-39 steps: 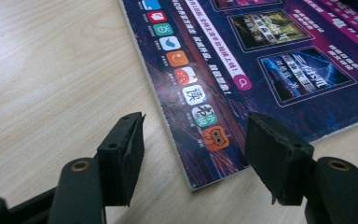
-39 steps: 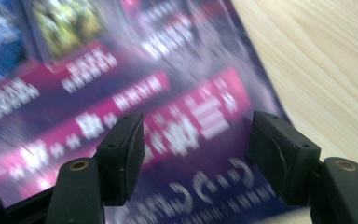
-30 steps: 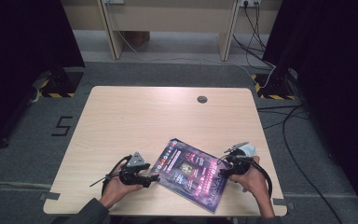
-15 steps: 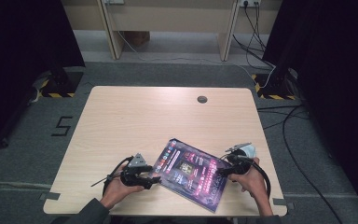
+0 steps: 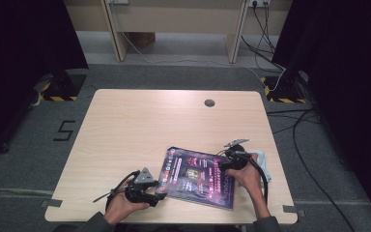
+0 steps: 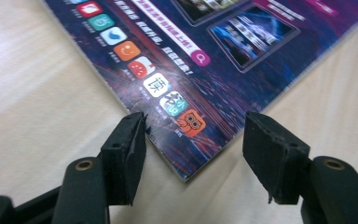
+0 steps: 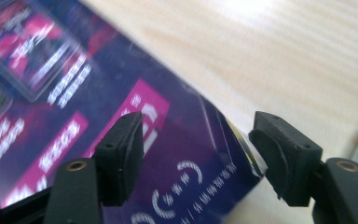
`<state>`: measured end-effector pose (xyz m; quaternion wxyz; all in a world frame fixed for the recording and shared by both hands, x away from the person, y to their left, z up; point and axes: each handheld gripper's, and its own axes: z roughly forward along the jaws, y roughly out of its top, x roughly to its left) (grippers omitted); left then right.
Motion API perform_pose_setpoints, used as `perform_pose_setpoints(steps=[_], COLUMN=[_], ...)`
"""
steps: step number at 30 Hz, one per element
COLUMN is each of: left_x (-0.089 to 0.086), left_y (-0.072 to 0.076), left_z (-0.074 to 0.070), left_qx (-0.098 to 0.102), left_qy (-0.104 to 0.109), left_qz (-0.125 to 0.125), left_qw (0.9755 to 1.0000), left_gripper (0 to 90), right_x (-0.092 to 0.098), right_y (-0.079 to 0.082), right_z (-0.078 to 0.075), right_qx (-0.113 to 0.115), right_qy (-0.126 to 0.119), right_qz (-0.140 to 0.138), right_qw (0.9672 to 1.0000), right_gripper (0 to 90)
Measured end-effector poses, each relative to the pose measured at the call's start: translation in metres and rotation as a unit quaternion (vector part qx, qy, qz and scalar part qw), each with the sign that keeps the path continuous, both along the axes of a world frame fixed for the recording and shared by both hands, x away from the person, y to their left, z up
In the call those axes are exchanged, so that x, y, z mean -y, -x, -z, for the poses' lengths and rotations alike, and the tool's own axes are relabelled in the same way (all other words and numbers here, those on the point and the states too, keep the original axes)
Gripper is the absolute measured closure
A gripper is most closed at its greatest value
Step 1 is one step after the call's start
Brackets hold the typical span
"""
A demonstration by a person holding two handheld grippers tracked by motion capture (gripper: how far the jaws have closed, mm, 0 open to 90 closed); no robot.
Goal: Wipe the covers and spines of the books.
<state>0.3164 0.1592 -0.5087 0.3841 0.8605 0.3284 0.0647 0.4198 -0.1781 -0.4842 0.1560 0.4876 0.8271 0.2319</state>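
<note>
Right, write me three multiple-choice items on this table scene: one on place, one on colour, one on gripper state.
1. Where does the magazine lie on the table?
A. far left corner
B. near edge, right of centre
C. over the round hole

2. What colour is most of its cover?
A. dark purple
B. plain white
C. green

3. How stands the left hand-held gripper?
A. shut on the magazine
B. shut on nothing
C. open, jaws either side of a corner

Key:
1 B, since the high view shows it near the person's edge, between the left gripper and the right hand-held gripper.
2 A, since purple with pink print covers it.
3 C, since the left gripper view shows both pads apart with the corner between them.
</note>
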Motion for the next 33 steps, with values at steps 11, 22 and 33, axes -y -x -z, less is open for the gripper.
perform_pose_setpoints(steps=[11,22,33], left_x=[0.001,0.000,0.006], left_y=[0.008,-0.010,-0.009], left_z=[-0.004,-0.002,0.001], left_qx=[0.001,0.007,-0.002], left_qy=[0.036,0.027,0.016], left_qz=[-0.002,-0.015,-0.005], left_qw=[0.9993,0.9995,0.9998], left_gripper=[42.0,41.5,41.0], right_x=[-0.008,0.021,0.015], right_y=[-0.008,0.037,0.038], right_z=[-0.009,-0.012,0.001], right_qx=[0.035,-0.023,-0.042], right_qy=[0.001,-0.034,-0.036], right_qz=[-0.016,-0.004,-0.017], right_qw=[0.9992,0.9991,0.9983], right_gripper=[32.9,34.3,35.3])
